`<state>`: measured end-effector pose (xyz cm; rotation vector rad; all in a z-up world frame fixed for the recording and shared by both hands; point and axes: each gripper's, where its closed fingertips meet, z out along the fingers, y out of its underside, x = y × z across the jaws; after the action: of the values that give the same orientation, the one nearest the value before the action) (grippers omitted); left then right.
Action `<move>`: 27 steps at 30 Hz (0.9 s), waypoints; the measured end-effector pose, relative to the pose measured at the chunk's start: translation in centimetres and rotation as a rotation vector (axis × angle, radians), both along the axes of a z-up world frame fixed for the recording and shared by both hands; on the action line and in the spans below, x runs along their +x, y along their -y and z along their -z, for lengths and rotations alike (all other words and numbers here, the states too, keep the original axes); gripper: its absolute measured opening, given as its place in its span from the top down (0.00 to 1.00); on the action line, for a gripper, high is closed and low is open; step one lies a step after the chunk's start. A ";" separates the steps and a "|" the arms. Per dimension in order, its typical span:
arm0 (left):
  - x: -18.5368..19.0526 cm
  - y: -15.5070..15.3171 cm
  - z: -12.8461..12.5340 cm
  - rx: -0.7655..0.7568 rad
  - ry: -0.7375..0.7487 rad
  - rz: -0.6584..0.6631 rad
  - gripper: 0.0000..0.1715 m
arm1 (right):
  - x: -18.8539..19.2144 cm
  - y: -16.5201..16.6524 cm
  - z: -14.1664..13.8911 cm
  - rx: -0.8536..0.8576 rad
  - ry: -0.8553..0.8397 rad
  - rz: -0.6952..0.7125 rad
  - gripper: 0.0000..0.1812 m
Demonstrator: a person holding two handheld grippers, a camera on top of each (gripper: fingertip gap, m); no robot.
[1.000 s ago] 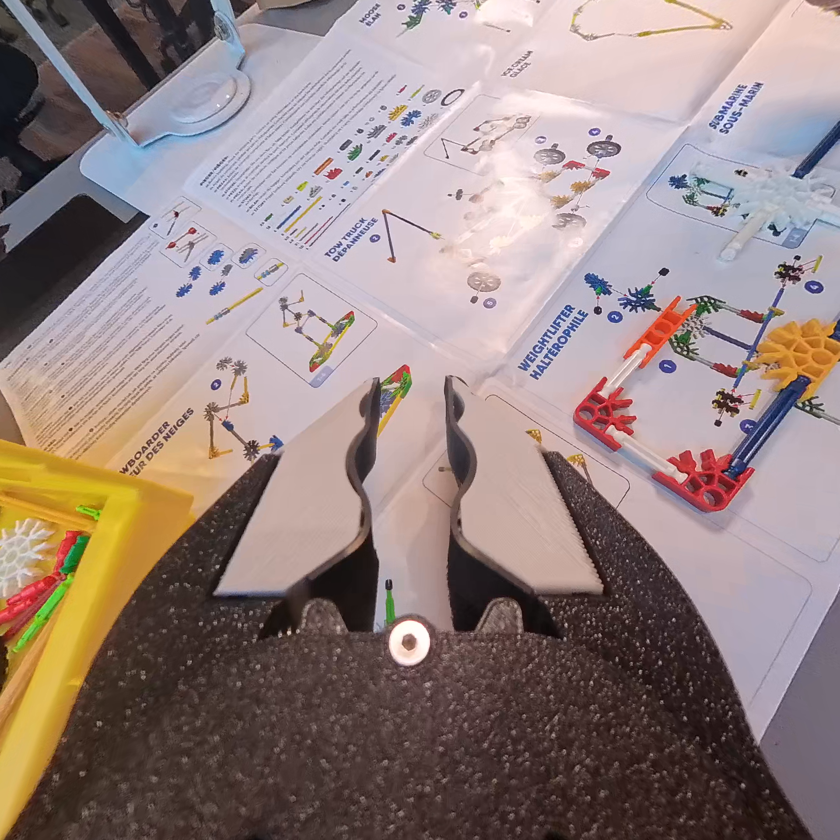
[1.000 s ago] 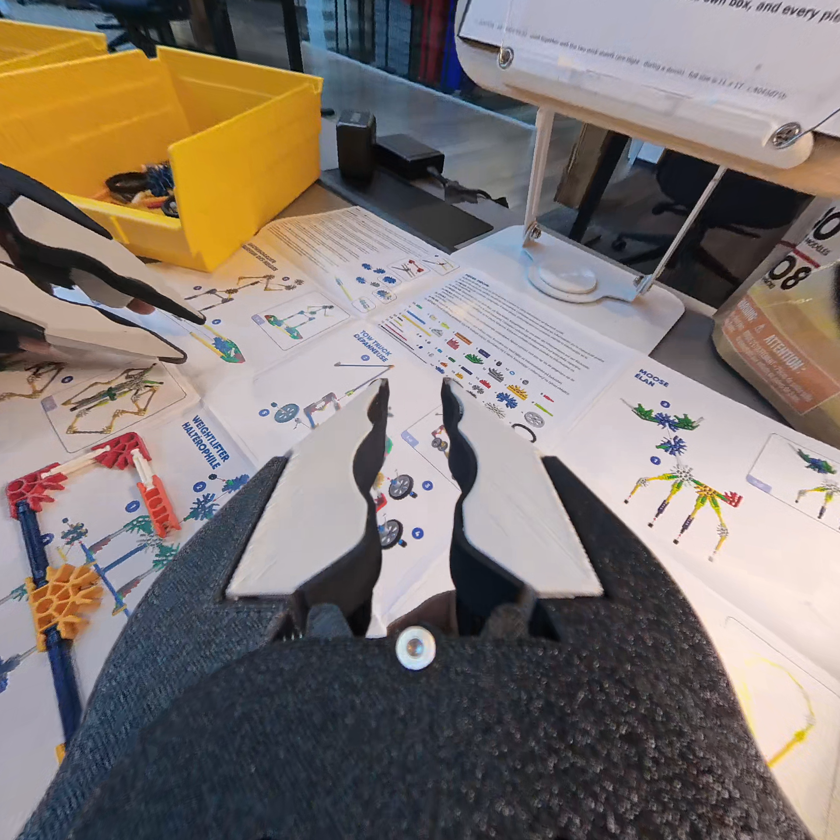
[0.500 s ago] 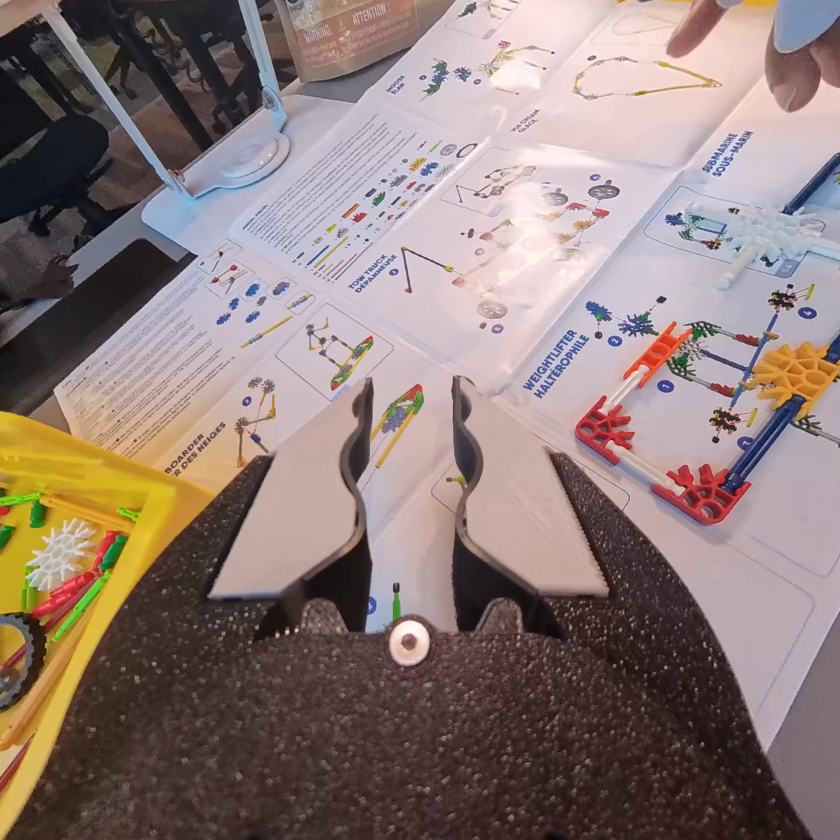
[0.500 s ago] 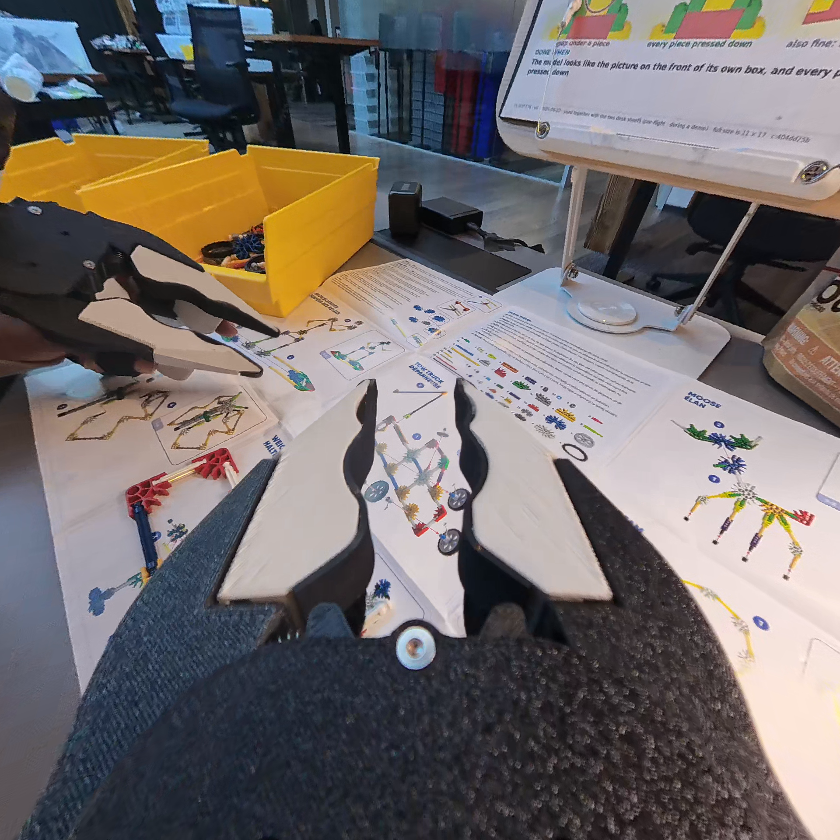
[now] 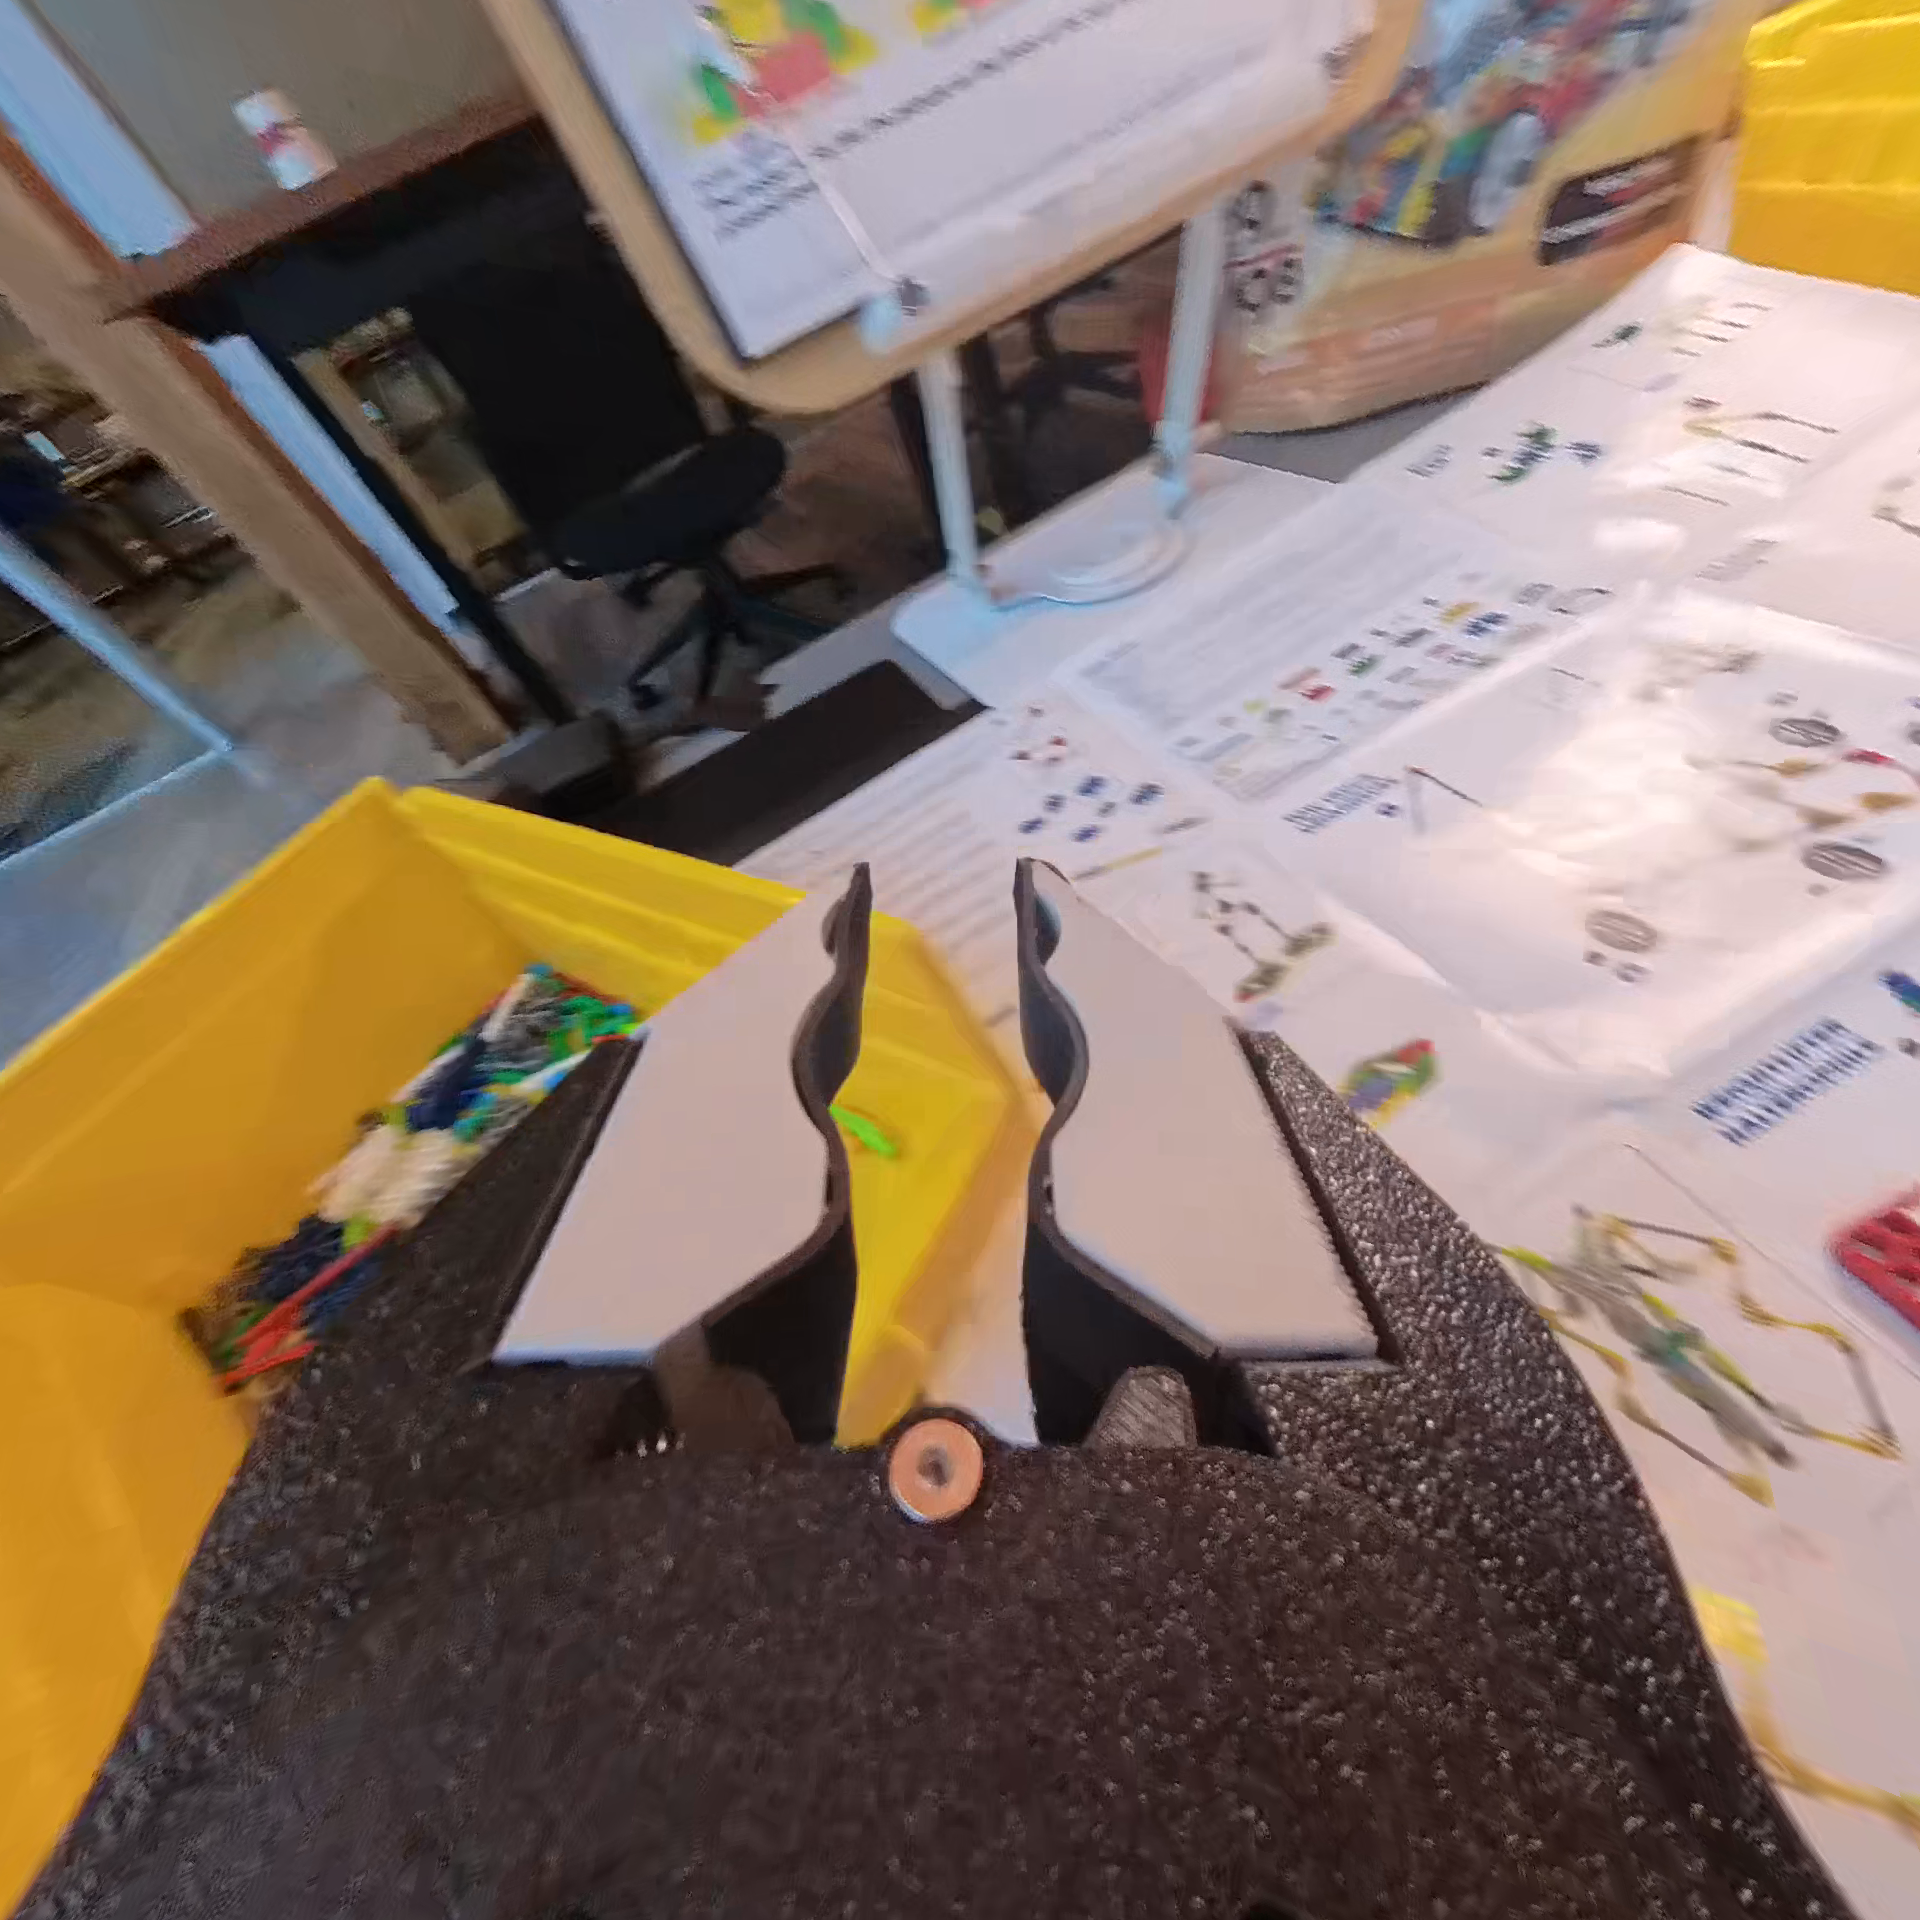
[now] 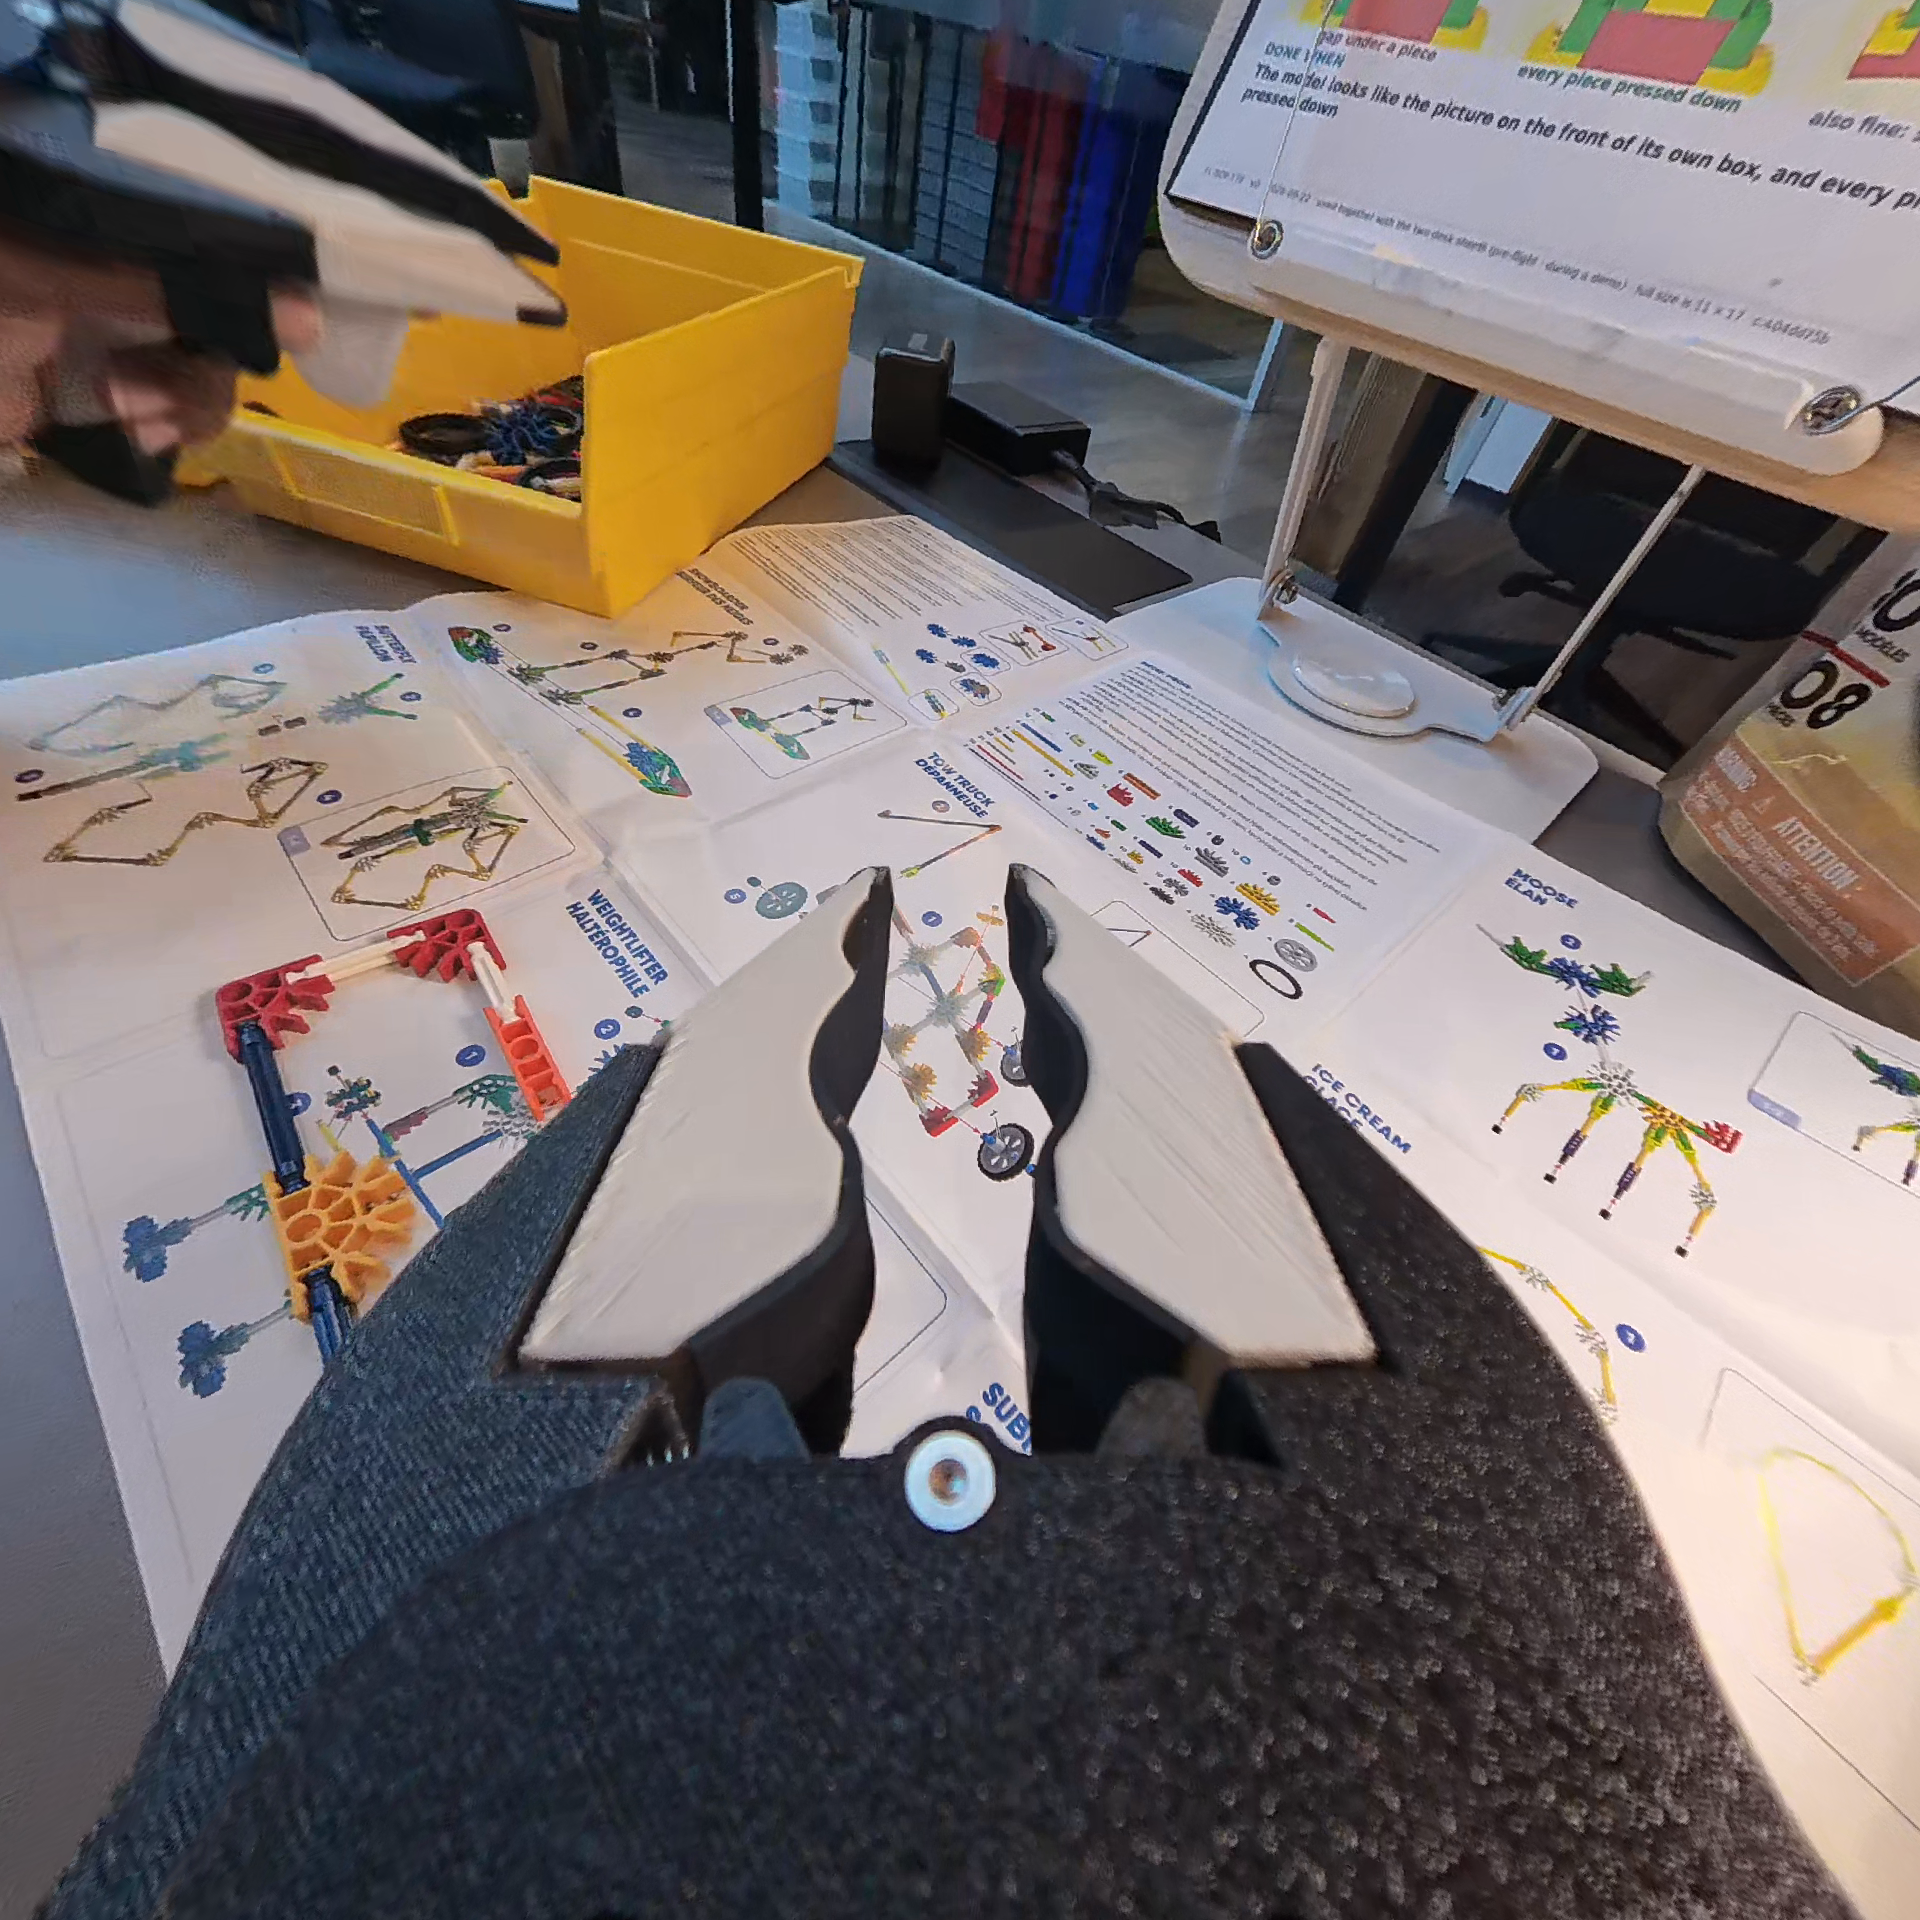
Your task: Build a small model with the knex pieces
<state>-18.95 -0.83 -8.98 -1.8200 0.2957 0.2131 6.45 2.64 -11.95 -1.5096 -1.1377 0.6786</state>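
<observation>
My left gripper (image 5: 940,883) is open and empty, raised over the near right corner of a yellow bin (image 5: 260,977) that holds many small coloured rods and connectors (image 5: 457,1101). It also shows blurred in the right wrist view (image 6: 540,281), above the same bin (image 6: 717,353). My right gripper (image 6: 948,883) is open and empty, held above a large white instruction sheet (image 6: 1195,810). A partly built frame of red, orange and yellow connectors with blue and white rods (image 6: 343,1091) lies on the sheet to its left.
A white stand (image 6: 1351,686) holding a printed board (image 6: 1558,156) stands at the back. A cardboard toy box (image 6: 1808,810) is at the right. A black power adapter (image 6: 914,395) lies behind the bin. The grey table edge (image 6: 62,1351) is at the left.
My left gripper has swung left and up, from over the sheet to over the yellow bin. My right gripper has drawn back and risen a little. Both stay open.
</observation>
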 end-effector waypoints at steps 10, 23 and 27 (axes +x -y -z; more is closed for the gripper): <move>-13.2 -5.4 8.9 -0.631 0.080 -0.151 0.87 | 0.1 0.4 0.2 0.022 0.025 -0.020 0.89; -13.3 -6.3 11.9 -0.683 0.120 -0.098 0.93 | 0.1 0.4 0.9 -0.016 0.025 -0.039 0.89; -12.9 -6.9 12.0 -0.667 0.128 -0.072 0.97 | 0.1 0.4 1.0 -0.018 0.030 -0.039 0.89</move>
<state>-31.82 6.03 -20.97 -2.4952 0.2236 0.0443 6.53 2.28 -12.95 -1.5201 -1.1896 0.6965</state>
